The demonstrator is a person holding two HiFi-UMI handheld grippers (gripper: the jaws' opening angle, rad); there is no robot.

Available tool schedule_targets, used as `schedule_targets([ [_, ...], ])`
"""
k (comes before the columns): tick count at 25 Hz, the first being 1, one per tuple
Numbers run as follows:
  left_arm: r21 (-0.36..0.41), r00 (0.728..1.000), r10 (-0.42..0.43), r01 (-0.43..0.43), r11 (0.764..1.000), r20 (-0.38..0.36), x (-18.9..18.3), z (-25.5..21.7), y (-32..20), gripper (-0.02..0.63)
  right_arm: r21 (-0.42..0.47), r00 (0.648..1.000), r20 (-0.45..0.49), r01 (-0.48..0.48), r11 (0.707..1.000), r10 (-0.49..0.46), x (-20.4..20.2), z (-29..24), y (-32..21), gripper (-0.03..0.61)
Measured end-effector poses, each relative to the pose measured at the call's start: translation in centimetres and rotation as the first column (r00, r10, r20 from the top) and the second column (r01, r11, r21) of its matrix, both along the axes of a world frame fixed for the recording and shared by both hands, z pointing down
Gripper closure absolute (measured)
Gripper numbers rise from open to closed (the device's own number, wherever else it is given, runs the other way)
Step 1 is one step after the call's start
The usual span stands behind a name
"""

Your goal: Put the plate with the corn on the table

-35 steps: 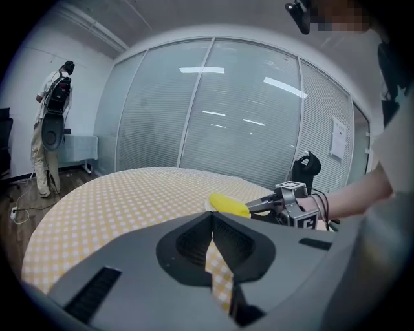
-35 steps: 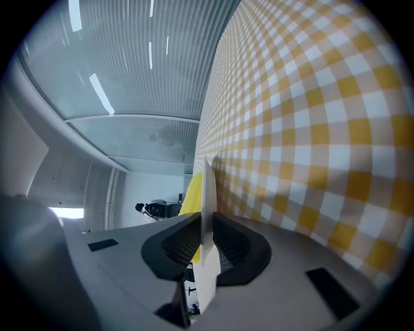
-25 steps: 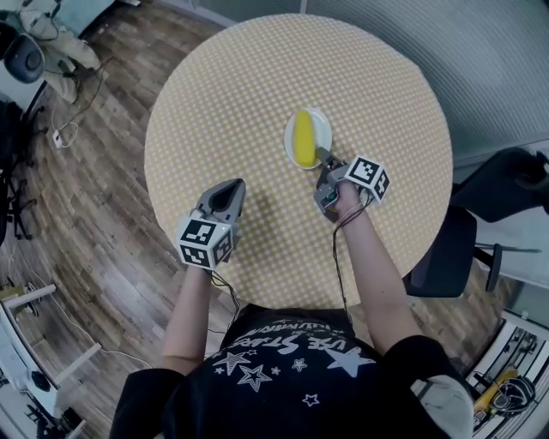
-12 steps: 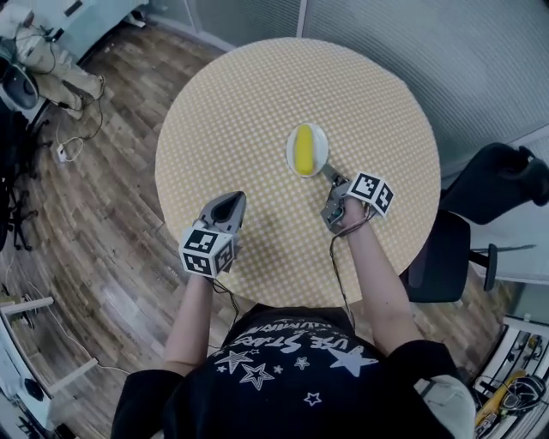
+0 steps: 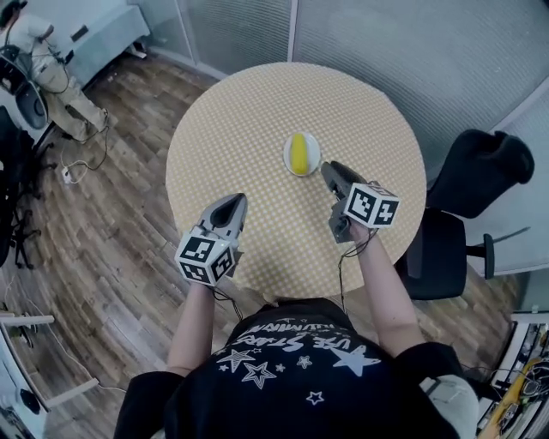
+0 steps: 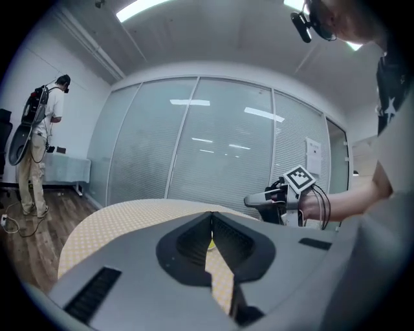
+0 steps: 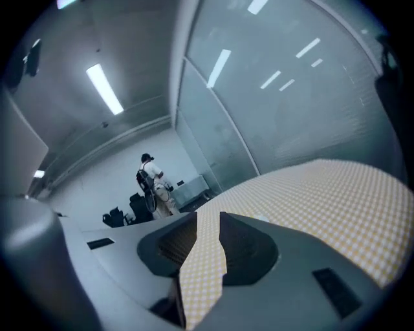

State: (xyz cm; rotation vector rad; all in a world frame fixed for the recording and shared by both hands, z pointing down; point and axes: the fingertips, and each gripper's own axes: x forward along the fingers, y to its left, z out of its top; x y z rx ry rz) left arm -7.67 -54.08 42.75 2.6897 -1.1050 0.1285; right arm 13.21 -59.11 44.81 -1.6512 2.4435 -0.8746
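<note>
Plate (image 5: 314,155) with the corn (image 5: 298,153) sits on the table (image 5: 249,120), near its middle. Right gripper (image 5: 329,168) is at its 4 o'clock, jaws a bit apart with nothing between. Left gripper (image 5: 233,200) is off at 8 o'clock, jaws pinched together, empty.

Black office chair (image 5: 467,214) stood to your right on the wood floor (image 5: 111,223), close to the frosted glass wall (image 5: 386,43). Cables (image 5: 73,159) trailed over the floor on your left. Person (image 6: 40,152) with backpack stood by a low pale cabinet (image 6: 65,171). Ceiling strip lights (image 6: 145,8) were lit.
</note>
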Motion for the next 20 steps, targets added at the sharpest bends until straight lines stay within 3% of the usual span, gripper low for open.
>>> schedule_targets([
  [4, 0.071, 1.0, 0.026, -0.025, 0.997, -0.011, -0.8, -2.8, 3.4, 0.606, 0.157, 0.975, -0.22, 0.078, 0.985, -0.042, -3.0, -3.3, 4.7, 0.466],
  [9, 0.138, 0.999, 0.05, -0.051, 0.989, 0.014, -1.4, -3.7, 8.2, 0.606, 0.174, 0.927, -0.375, 0.092, 0.98, -0.021, -5.1, -2.4, 10.7, 0.466],
  [13, 0.177, 0.998, 0.038, -0.029, 0.984, -0.043, -1.6, -4.7, 11.3, 0.606, 0.202, 0.894, -0.447, 0.086, 0.976, 0.013, -6.3, -1.7, 15.1, 0.466],
  [16, 0.221, 1.0, 0.022, -0.023, 0.975, 0.008, -1.8, -4.7, 13.1, 0.606, 0.214, 0.863, -0.506, 0.125, 0.969, 0.0, -7.4, -1.6, 17.4, 0.466],
  [20, 0.222, 0.999, -0.014, 0.007, 0.975, 0.031, -2.3, -4.6, 14.4, 0.606, 0.227, 0.818, -0.574, 0.2, 0.953, -0.035, -8.2, -2.1, 19.2, 0.478],
])
